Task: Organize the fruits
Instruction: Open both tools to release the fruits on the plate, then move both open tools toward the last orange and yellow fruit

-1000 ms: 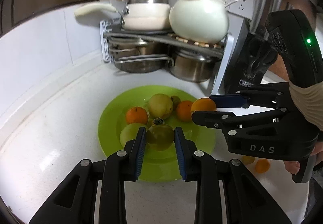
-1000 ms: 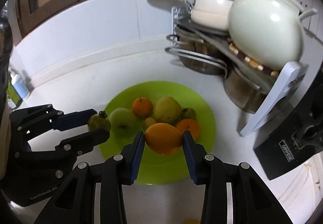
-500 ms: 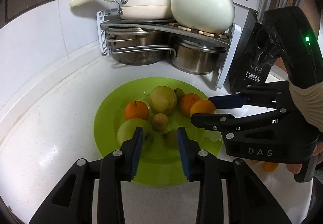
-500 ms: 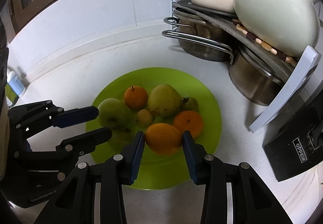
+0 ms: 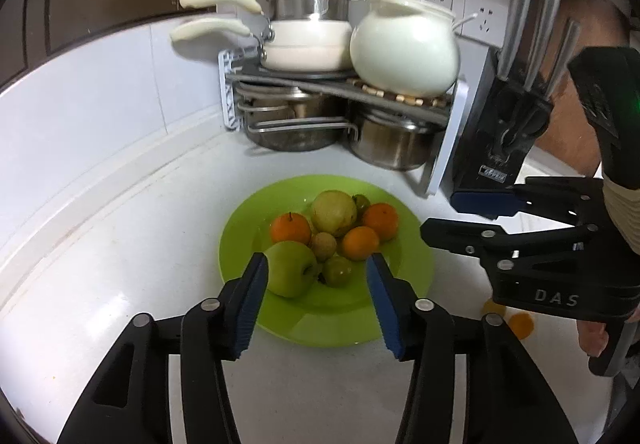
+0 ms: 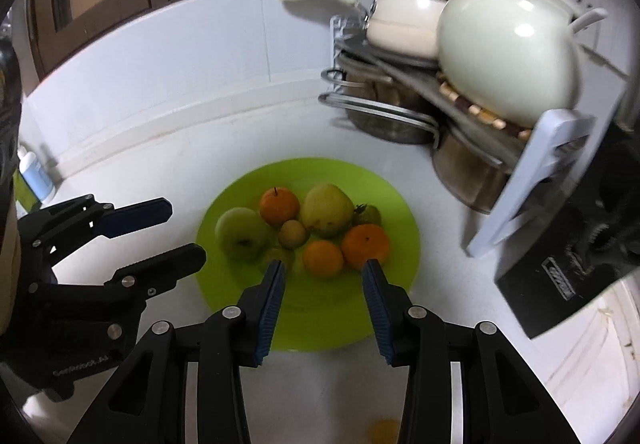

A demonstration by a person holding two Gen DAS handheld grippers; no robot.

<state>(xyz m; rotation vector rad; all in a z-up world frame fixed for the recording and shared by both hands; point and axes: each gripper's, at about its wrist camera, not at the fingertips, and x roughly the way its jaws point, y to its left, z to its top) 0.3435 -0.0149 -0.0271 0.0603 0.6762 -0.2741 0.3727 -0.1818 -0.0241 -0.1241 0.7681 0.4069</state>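
White counter (image 5: 120, 244) runs into a kitchen corner, where a rack of pots (image 5: 328, 116) and a knife block (image 5: 508, 132) stand beyond both tools. Ahead of the left gripper (image 5: 316, 280) sits a green plate (image 5: 412, 268) heaped with fruit; its jaws stand wide apart and hold nothing, with a green apple (image 5: 288, 268) just inside the left-hand finger and a small green fruit (image 5: 337, 271) between them. The right gripper (image 6: 323, 284) is likewise spread and empty, hovering at the near rim of the plate, an orange (image 6: 323, 258) just past its tips.

Two small orange fruits (image 5: 516, 322) lie off the plate on the counter, below the right gripper and well to the right of the left one. These look like what remains to be gathered.

The heap is round and loosely stacked, so a finger brushing the apple or orange on the way out could roll a piece over the shallow rim. Both tools crowd the same plate, so they might knock together. The loose fruits are small and could squirt away from closing jaws.
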